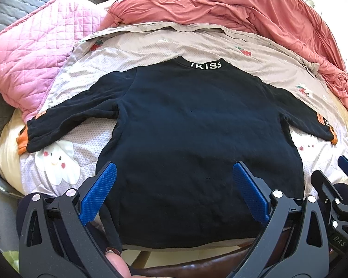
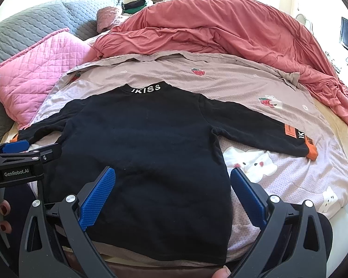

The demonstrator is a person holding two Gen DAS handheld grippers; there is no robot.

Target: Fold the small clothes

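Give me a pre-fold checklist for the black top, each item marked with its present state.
1. Black top lies flat, back up: ok.
2. Both sleeves spread out, left sleeve, right sleeve: ok.
3. Left tongs open, holding nothing: ok.
4. Right tongs open, holding nothing: ok.
5. Hem free to grasp: cannot tell, partly hidden by the tongs.
6. Pink quilt clear of left sleeve: not ok, its cuff touches it.

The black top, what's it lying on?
The black top lies flat on a pale printed sheet with strawberries and white animals. What is directly beneath the top is covered.
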